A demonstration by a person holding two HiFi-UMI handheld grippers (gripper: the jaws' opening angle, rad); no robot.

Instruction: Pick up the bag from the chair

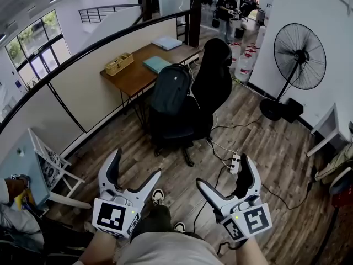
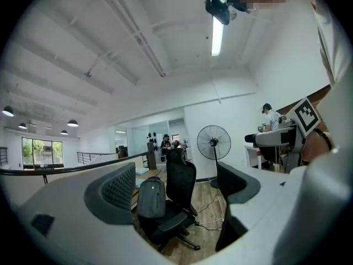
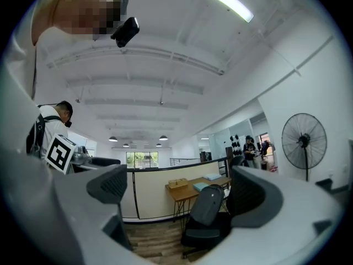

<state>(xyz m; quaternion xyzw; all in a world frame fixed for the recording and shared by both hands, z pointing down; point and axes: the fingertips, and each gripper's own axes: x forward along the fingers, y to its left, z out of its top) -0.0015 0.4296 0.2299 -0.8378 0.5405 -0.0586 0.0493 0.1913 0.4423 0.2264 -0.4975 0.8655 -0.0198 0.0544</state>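
Bag leans on chair. Our left hand-held gripper and right hand-held gripper gape wide, empty. If we bump the chair, it could roll away.

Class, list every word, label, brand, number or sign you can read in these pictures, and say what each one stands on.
No readable text anywhere.
Cubes on the left tongs and right tongs: black-and-white square patterns, no letters or numbers.
Bag on the chair: no brand visible.
Bottles by the wall: any labels are too small to read.
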